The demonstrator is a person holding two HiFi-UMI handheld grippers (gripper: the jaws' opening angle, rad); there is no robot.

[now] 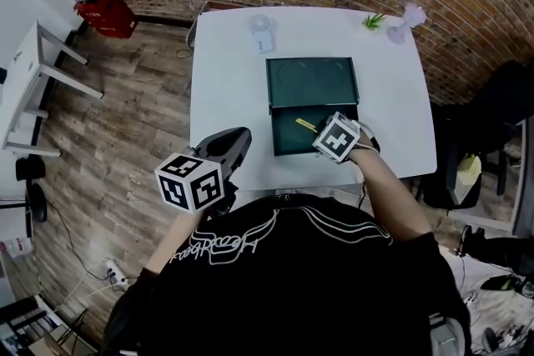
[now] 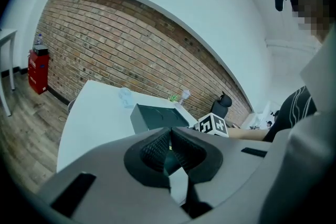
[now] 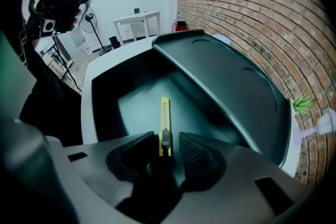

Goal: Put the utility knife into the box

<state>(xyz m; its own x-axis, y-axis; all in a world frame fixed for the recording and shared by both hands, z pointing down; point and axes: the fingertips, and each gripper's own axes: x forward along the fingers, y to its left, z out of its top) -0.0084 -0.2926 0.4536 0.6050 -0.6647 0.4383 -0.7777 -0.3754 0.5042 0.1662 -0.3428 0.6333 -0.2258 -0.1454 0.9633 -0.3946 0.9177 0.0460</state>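
Observation:
The dark green box [image 1: 284, 142] stands open on the white table [image 1: 225, 79], its lid [image 1: 311, 83] laid back toward the far side. The yellow utility knife [image 1: 305, 124] lies inside the box. In the right gripper view the knife [image 3: 165, 118] sits between the jaws of my right gripper [image 3: 167, 147], low over the box floor [image 3: 131, 107]. A gap shows beside the right pad, so the jaws stand open. My left gripper [image 1: 238, 137] hangs above the table's near left edge, away from the box. In the left gripper view my left gripper [image 2: 169, 139] is shut with nothing in it.
At the table's far side stand a clear cup [image 1: 260, 33], a small green plant [image 1: 373, 20] and a lavender lamp [image 1: 405, 22]. A red container [image 1: 105, 9] sits on the wooden floor at the left. A dark chair [image 1: 467, 171] stands to the right of the table.

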